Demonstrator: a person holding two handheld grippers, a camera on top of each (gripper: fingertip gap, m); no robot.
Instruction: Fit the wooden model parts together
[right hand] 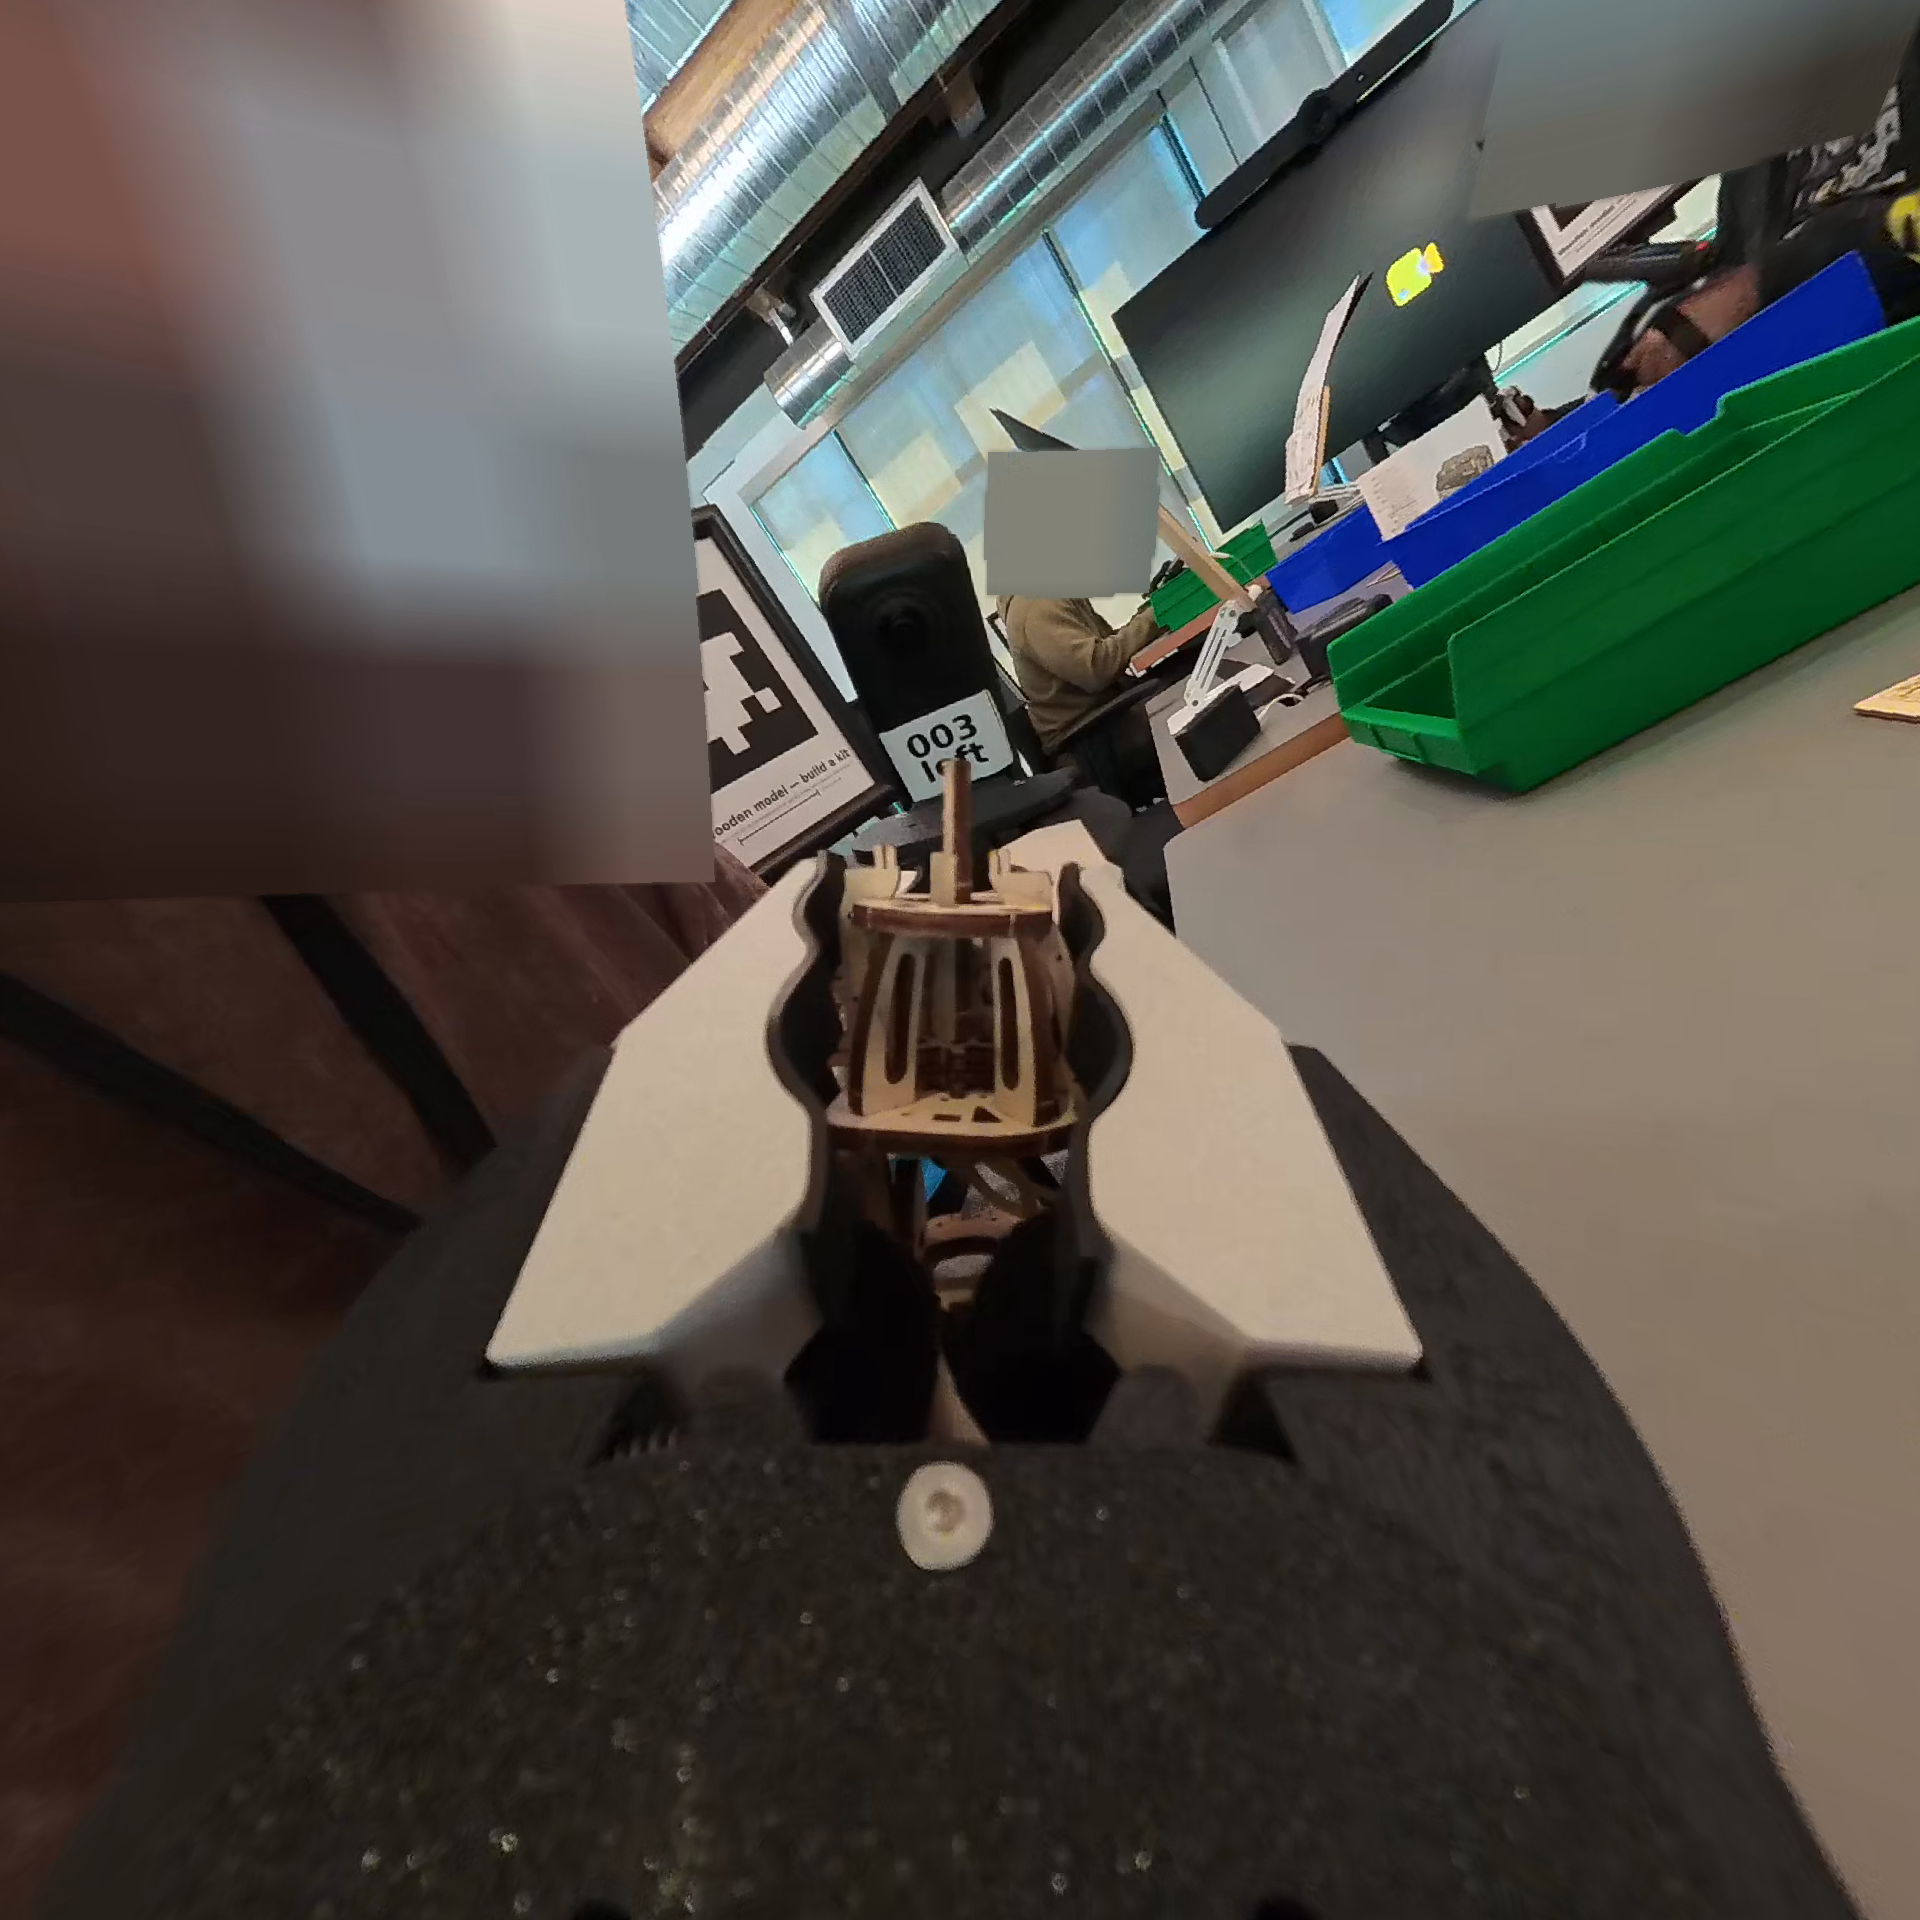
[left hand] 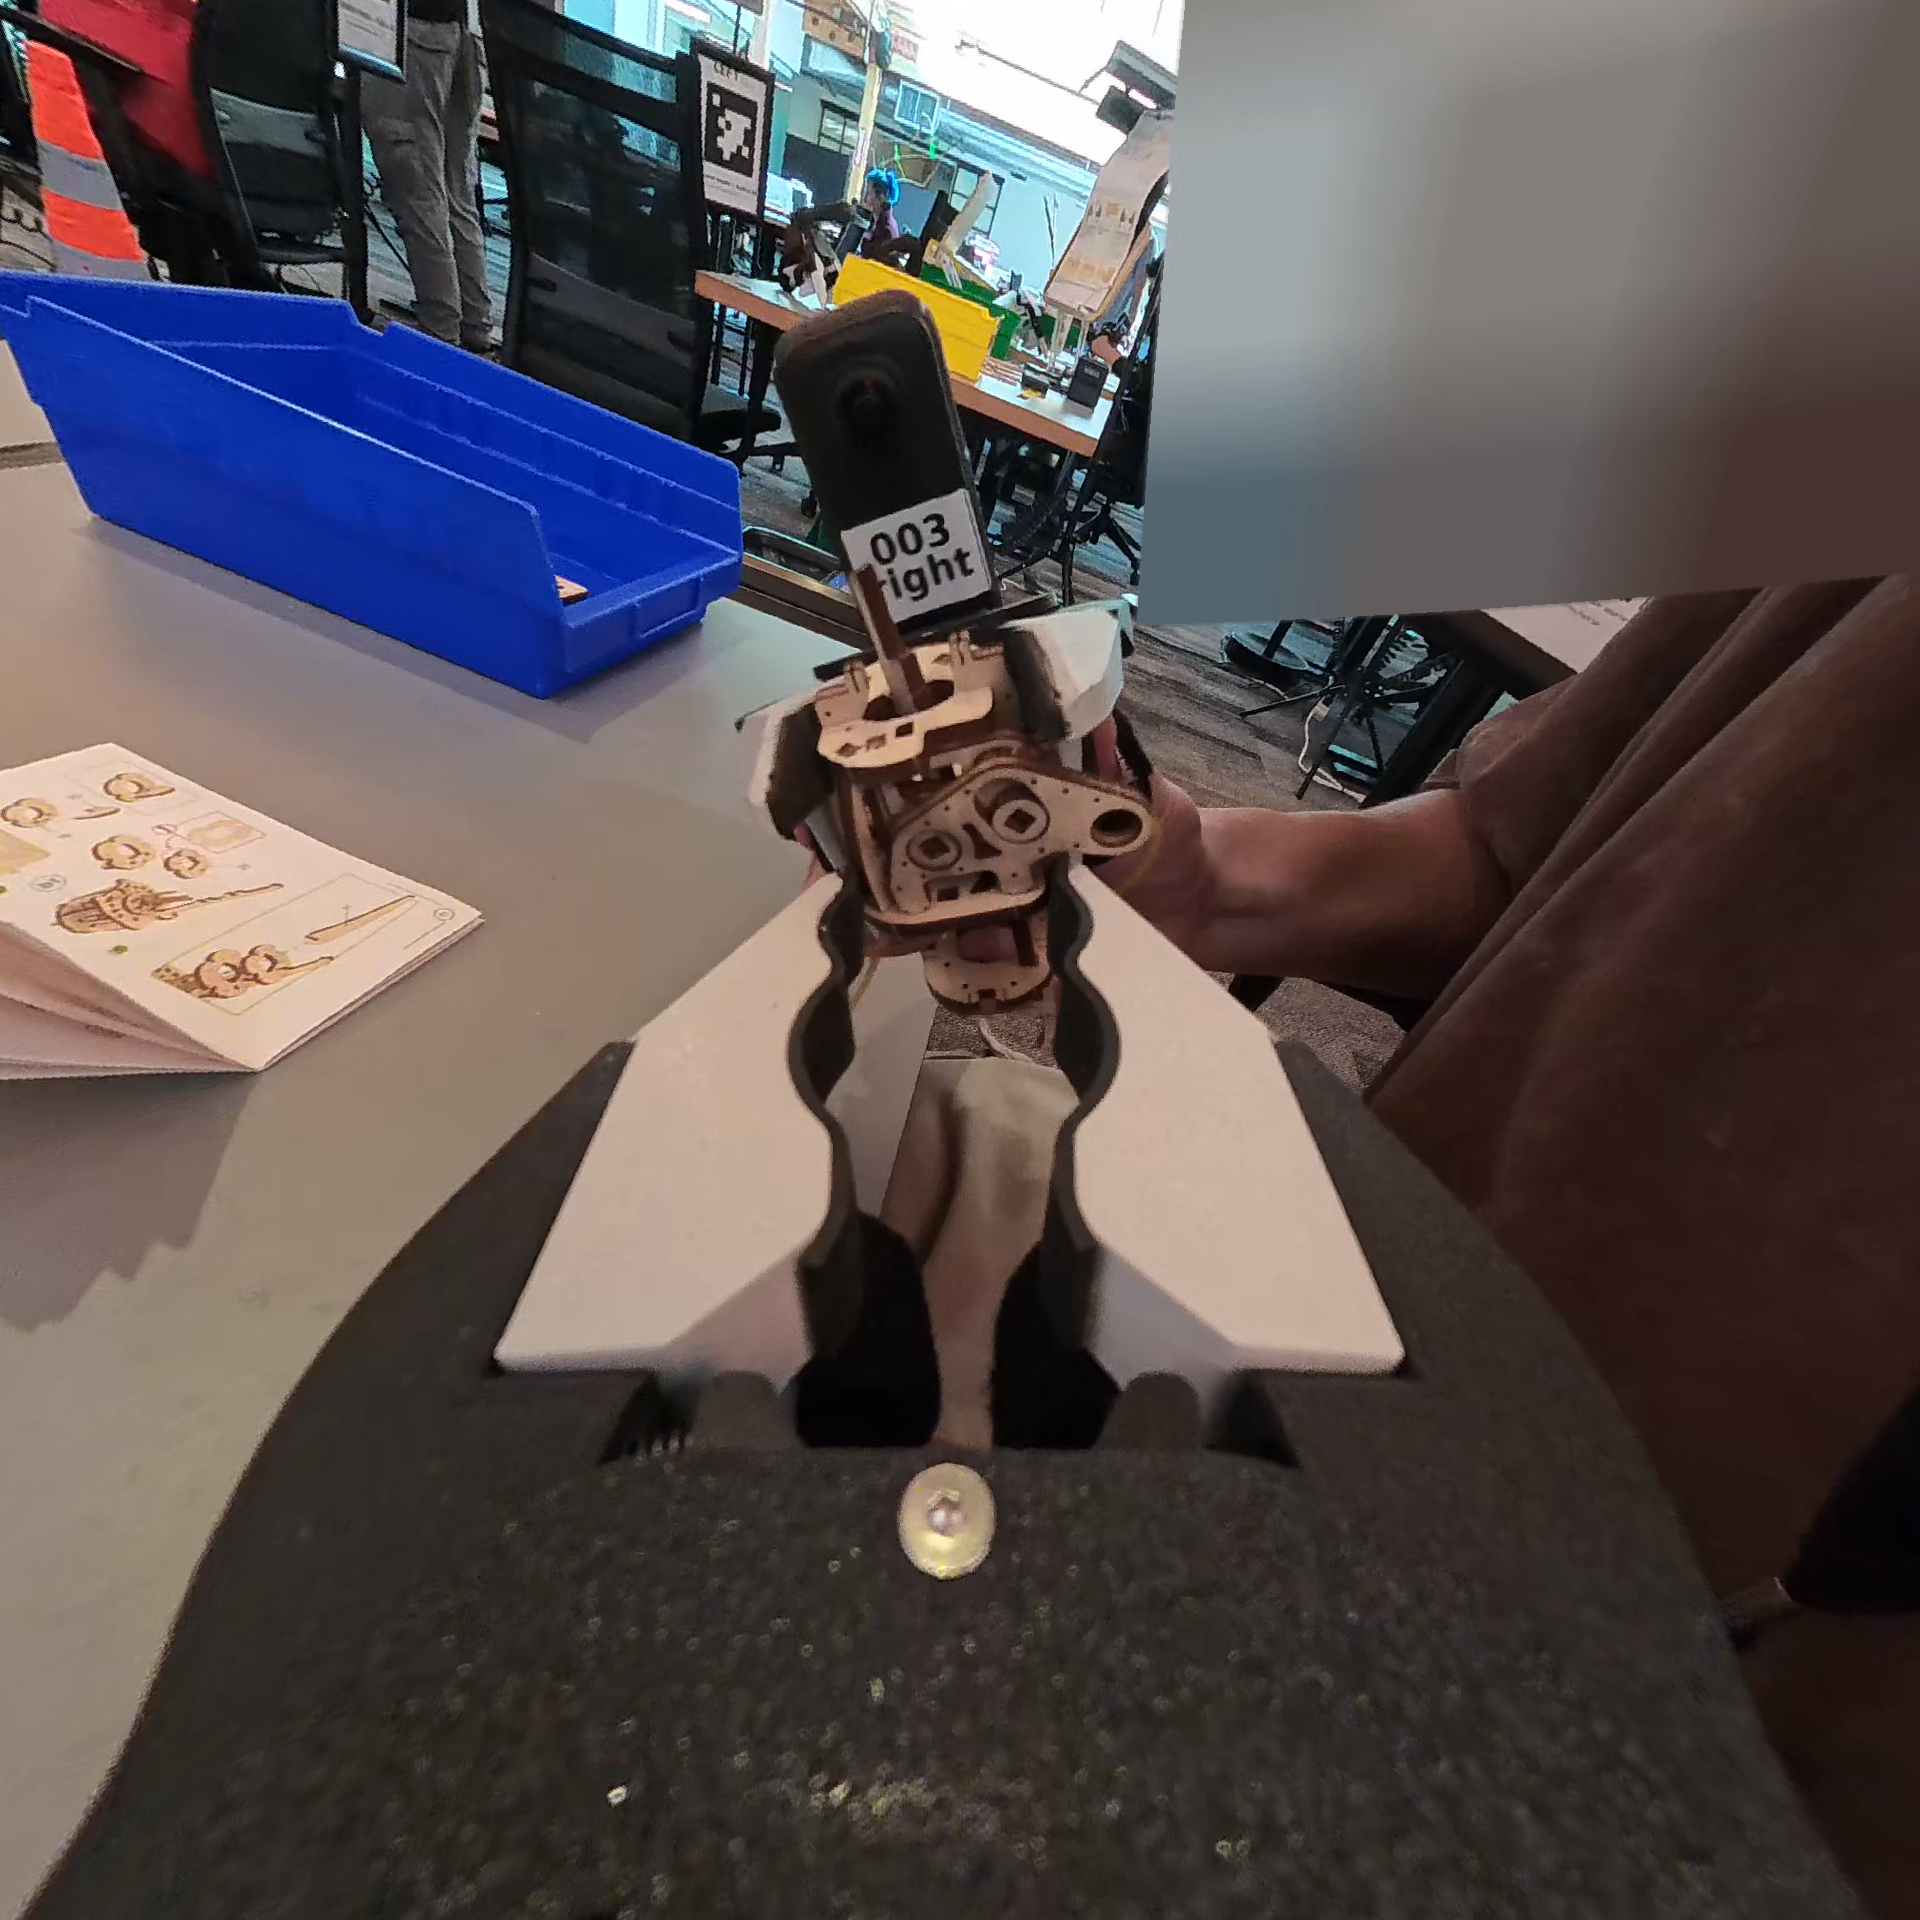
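The wooden model (left hand: 977, 831) is a pale laser-cut assembly with a dark rod (left hand: 894, 634) sticking out of its top. It is held in the air off the table's near edge. My right gripper (right hand: 945, 914) is shut on the model (right hand: 956, 1018), which fills the gap between its pads. In the left wrist view the right gripper (left hand: 925, 727) clamps the model's upper part. My left gripper (left hand: 956, 914) faces it, with its fingertips closed in on the model's lower end and seeming to touch it on both sides.
A grey table (left hand: 416, 1091) holds a blue bin (left hand: 364, 468) with a small wooden piece inside and an open instruction booklet (left hand: 208, 904). A green bin (right hand: 1662, 582) and blue bins (right hand: 1558, 468) stand at the right. A brown sleeve (left hand: 1662, 935) is close by. The grippers are tip to tip, or close to it.
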